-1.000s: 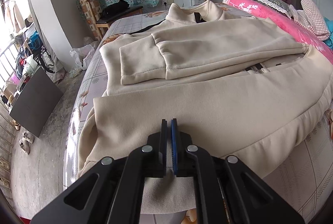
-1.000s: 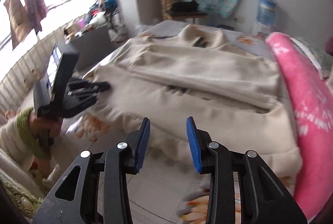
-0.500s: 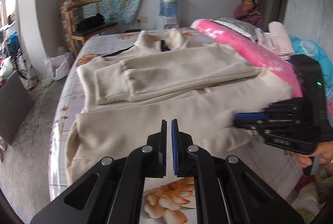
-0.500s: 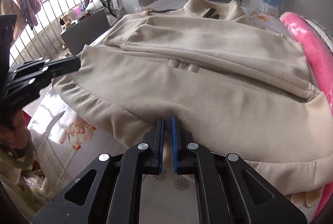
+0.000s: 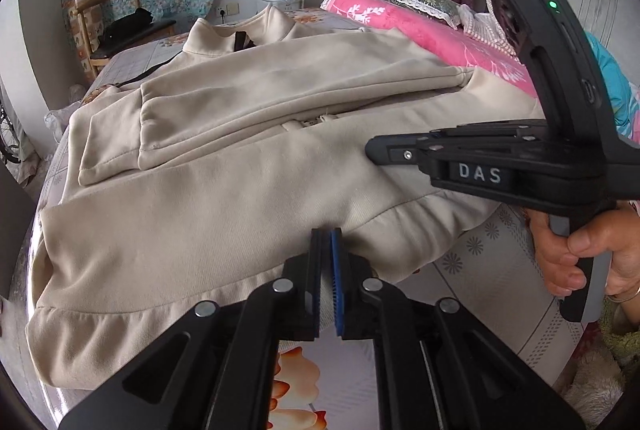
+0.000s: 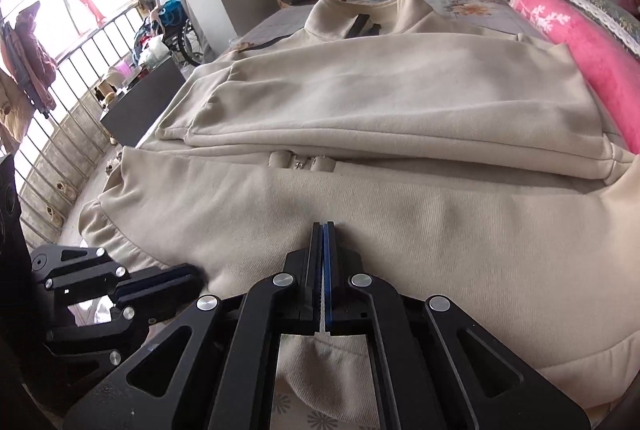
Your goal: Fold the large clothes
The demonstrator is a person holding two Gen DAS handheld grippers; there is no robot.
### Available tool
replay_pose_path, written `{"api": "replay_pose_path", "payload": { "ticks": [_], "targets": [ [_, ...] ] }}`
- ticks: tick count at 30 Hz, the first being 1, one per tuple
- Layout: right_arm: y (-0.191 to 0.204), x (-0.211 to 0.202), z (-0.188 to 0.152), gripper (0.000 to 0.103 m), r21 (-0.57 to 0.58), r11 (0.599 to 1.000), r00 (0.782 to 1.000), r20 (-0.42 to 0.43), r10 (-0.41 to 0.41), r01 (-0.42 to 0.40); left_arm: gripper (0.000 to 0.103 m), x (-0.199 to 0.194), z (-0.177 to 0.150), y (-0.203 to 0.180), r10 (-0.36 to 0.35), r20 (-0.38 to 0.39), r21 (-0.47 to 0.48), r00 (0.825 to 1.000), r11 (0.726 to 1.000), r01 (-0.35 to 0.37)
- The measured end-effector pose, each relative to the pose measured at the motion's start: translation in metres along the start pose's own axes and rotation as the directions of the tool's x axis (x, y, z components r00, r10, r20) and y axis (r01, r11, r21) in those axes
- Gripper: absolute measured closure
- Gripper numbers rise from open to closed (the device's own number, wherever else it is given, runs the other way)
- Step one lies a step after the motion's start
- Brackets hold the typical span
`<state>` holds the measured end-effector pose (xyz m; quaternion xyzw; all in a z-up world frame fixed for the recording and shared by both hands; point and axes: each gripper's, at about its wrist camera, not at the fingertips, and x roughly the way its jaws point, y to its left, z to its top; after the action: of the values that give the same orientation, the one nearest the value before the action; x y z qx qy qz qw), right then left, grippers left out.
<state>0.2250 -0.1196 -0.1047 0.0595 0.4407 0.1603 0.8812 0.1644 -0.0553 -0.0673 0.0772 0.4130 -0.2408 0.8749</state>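
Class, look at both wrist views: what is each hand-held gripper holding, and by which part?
Both hold the cream jacket by its bottom hem. The left hand-held gripper pinches the hem, and the right hand-held gripper has just closed on the hem further along.

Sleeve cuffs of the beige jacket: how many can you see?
2, both in the left wrist view: one cuff at the jacket's left edge, the other cuff overlapping it to the right. None seems hidden.
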Motion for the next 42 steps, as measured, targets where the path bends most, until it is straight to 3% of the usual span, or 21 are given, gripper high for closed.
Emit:
{"api": "replay_pose_path", "payload": {
  "ticks": [5,8,11,13,14,16,18,20,24,27,29,31,33,36,42],
  "targets": [
    [-0.017,0.013,0.019,0.103,0.11,0.993,0.999,-0.01,0.052,-0.051,0.097,-0.003,-0.001,0.021,-0.103,0.005,-0.117,0.995,0.988,0.103],
    [-0.027,0.014,0.023,0.103,0.17,0.981,0.994,-0.031,0.101,-0.094,0.097,-0.006,-0.004,0.041,-0.173,0.024,-0.224,0.985,0.959,0.174],
    [-0.038,0.002,0.015,0.102,0.206,0.974,0.994,-0.033,0.102,-0.093,0.097,-0.015,-0.014,0.069,-0.188,0.054,-0.338,0.981,0.921,0.195],
    [-0.048,-0.014,0.007,0.094,0.234,0.969,0.996,-0.019,0.083,-0.076,0.097,-0.024,-0.025,0.088,-0.176,0.071,-0.408,0.982,0.893,0.19],
    [-0.054,-0.024,0.001,0.08,0.245,0.967,0.998,-0.006,0.069,-0.065,0.097,-0.027,-0.03,0.097,-0.166,0.072,-0.431,0.984,0.884,0.18],
    [-0.063,-0.044,-0.009,0.071,0.242,0.97,1.0,0.022,0.013,-0.018,0.097,-0.035,-0.041,0.113,-0.166,0.09,-0.473,0.982,0.861,0.189],
    [-0.072,-0.053,-0.019,0.072,0.213,0.974,0.996,0.0,-0.085,0.083,0.097,-0.042,-0.048,0.126,-0.163,0.1,-0.505,0.982,0.841,0.191],
    [-0.085,-0.065,-0.029,0.073,0.228,0.97,0.996,0.002,-0.091,0.088,0.097,-0.051,-0.054,0.135,-0.124,0.099,-0.536,0.987,0.83,0.158],
    [-0.102,-0.099,-0.044,0.072,0.244,0.954,0.983,0.006,-0.184,0.177,0.097,-0.074,-0.073,0.156,-0.038,0.089,-0.605,0.995,0.791,0.084],
    [-0.113,-0.126,-0.057,0.061,0.285,0.936,0.976,0.011,-0.219,0.207,0.097,-0.096,-0.092,0.174,-0.014,0.093,-0.658,0.996,0.75,0.072],
    [-0.118,-0.145,-0.064,0.051,0.325,0.93,0.981,0.037,-0.192,0.169,0.093,-0.11,-0.101,0.175,0.0,0.097,-0.674,0.995,0.736,0.066],
    [-0.124,-0.16,-0.073,0.047,0.371,0.918,0.983,0.061,-0.172,0.137,0.079,-0.123,-0.108,0.172,-0.005,0.114,-0.679,0.993,0.73,0.081],
    [-0.13,-0.165,-0.08,0.046,0.416,0.901,0.985,0.064,-0.162,0.121,0.066,-0.125,-0.114,0.169,-0.057,0.14,-0.695,0.989,0.706,0.139],
    [-0.14,-0.153,-0.086,0.046,0.492,0.868,0.993,0.049,-0.104,0.066,0.062,-0.107,-0.117,0.165,-0.122,0.142,-0.731,0.982,0.657,0.187],
    [-0.152,-0.135,-0.082,0.046,0.583,0.812,0.994,0.101,-0.045,-0.023,0.062,-0.087,-0.115,0.176,-0.125,0.209,-0.792,0.97,0.559,0.243]
  ]
}}
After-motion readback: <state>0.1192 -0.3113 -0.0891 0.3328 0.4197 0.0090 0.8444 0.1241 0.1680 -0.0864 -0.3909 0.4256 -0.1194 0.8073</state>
